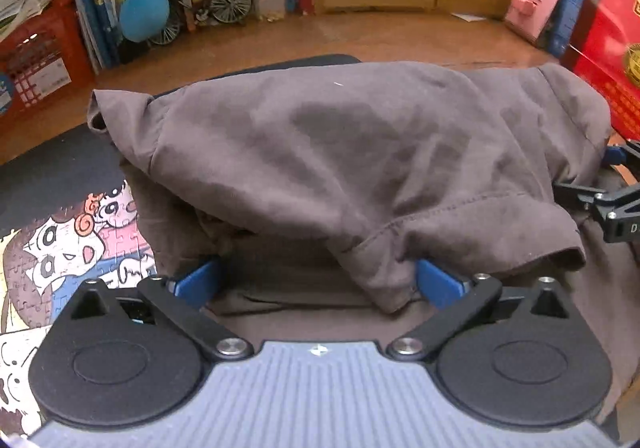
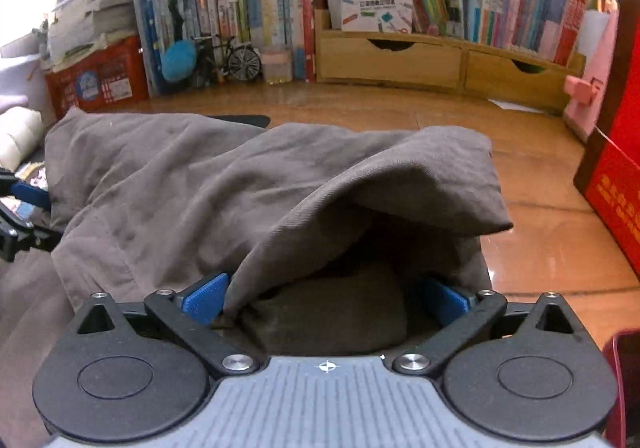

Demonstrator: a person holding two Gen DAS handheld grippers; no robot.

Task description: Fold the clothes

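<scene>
Left tool (image 1: 318,282) and right tool (image 2: 326,302) both angle downward, jaws spread wide

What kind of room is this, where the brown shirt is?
Probably a study desk at someone's home. Rows of books stand along the back, beside a wooden drawer organizer and a little model bicycle. The brown shirt lies on the wooden desktop.
</scene>
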